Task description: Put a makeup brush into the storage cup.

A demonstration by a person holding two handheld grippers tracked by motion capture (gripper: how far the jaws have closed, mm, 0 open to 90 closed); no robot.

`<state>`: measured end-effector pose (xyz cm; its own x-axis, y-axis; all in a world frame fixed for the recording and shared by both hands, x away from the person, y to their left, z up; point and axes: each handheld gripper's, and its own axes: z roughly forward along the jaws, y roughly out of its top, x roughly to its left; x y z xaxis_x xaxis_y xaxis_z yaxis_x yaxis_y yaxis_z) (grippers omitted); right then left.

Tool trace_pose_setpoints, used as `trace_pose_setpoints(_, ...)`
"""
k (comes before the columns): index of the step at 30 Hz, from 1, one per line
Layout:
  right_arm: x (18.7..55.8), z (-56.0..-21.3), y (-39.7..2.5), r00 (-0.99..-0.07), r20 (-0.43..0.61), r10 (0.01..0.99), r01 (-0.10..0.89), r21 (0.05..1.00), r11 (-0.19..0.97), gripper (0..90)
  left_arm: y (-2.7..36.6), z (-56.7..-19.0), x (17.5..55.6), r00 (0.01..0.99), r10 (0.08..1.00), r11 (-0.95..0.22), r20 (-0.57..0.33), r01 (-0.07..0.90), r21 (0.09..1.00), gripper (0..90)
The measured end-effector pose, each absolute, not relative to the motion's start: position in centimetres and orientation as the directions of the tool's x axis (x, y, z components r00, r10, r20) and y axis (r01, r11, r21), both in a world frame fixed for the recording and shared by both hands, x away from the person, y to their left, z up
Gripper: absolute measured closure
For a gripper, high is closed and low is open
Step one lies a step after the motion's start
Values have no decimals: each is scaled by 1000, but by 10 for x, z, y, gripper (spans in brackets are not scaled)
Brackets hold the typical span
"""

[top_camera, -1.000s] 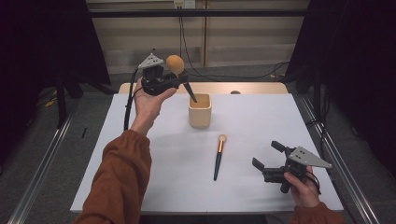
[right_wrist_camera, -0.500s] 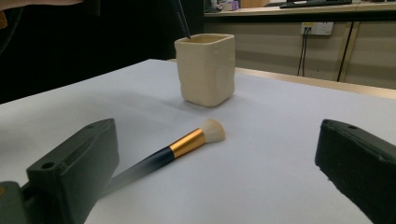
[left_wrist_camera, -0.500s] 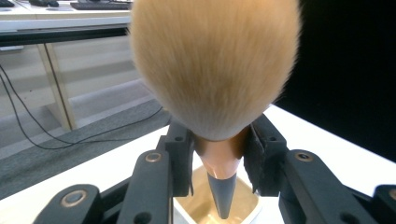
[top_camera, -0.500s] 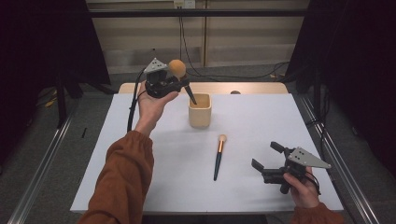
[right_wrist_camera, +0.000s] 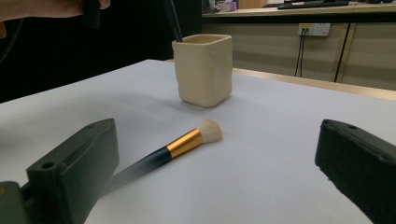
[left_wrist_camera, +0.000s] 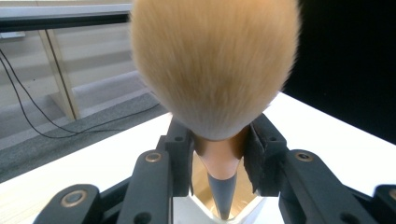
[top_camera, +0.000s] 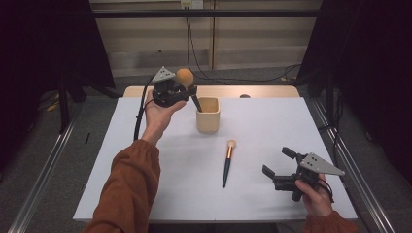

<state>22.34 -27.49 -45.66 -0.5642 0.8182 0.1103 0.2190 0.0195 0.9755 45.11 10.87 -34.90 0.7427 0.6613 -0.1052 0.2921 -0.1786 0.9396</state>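
A white worktop (top_camera: 165, 184) seen from above. The left hand-held gripper (top_camera: 175, 92), raised over the far left side, clamps a large powder brush (top_camera: 185, 77) by its copper ferrule, fluffy orange head up, dark handle slanting down into a beige square cup (top_camera: 208, 115) that stands near the far middle. A smaller brush (top_camera: 227, 162) with a gold band lies flat on the worktop, nearer than the cup, bristles towards it. The right hand-held gripper (top_camera: 278, 167) rests at the near right, jaws spread wide and empty, facing the lying brush.
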Motion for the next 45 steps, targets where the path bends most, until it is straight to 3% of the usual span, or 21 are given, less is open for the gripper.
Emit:
trace_pose_setpoints(37, 224, -457, -277, -553, 105, 827, 215, 976, 20, 0, 94, -391, 454, 719, 680, -202, -144, 372, 906, 645)
trace_pose_setpoints(43, 224, -458, -277, -545, 99, 833, 212, 977, 22, 0, 98, -394, 452, 702, 693, -168, -161, 376, 911, 464)
trace_pose_setpoints(45, 224, -458, -277, -545, 98, 833, 212, 977, 23, 0, 100, -396, 452, 693, 699, -150, -176, 383, 912, 361)
